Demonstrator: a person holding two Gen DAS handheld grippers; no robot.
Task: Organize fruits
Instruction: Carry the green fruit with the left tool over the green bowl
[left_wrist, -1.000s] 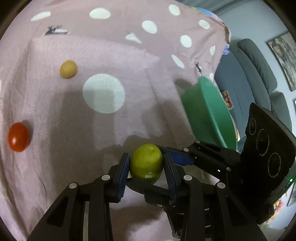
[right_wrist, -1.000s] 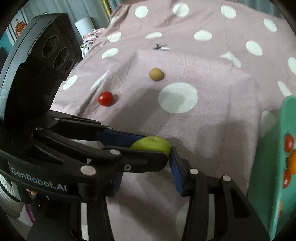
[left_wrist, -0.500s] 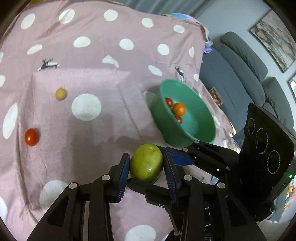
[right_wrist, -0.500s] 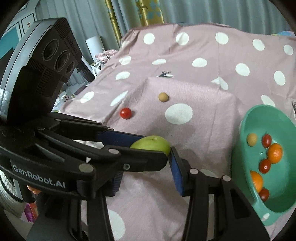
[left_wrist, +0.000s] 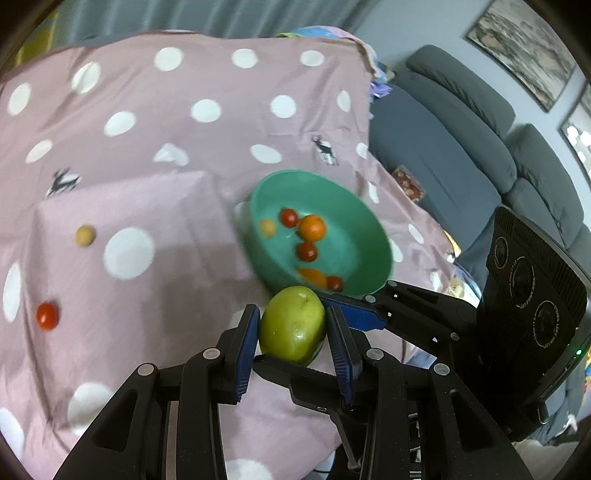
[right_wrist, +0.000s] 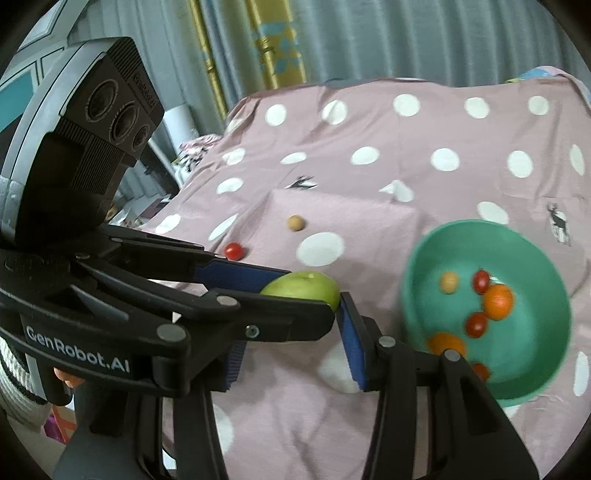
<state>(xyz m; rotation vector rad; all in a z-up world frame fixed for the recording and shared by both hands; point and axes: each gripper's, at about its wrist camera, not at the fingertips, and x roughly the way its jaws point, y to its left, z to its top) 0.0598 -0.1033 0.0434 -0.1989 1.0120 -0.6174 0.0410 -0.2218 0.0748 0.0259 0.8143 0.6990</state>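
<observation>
We see the left hand-held gripper (left_wrist: 293, 328) clamped on a green fruit (left_wrist: 292, 324), its two blue pads pressed against the fruit's left and right sides, holding it clear of the pink polka-dot cloth (left_wrist: 147, 184) that covers the table. In the right wrist view the same green fruit (right_wrist: 303, 289) sits between the left hand-held gripper's blue pads, just in front of the right hand-held gripper (right_wrist: 291, 343), whose fingers stand apart with nothing between them. A green bowl (left_wrist: 373, 236) rests on the cloth just beyond the held fruit; inside it lie an orange (left_wrist: 312, 228), a second orange (left_wrist: 312, 277) near the front wall, a few red cherry tomatoes (left_wrist: 306, 252) and a small tan fruit (left_wrist: 267, 228). On the cloth, well apart from the bowl, we find a loose tan fruit (left_wrist: 85, 235) and a loose red tomato (left_wrist: 47, 316). A grey sofa (left_wrist: 461, 140) stands beyond the table's right edge.
</observation>
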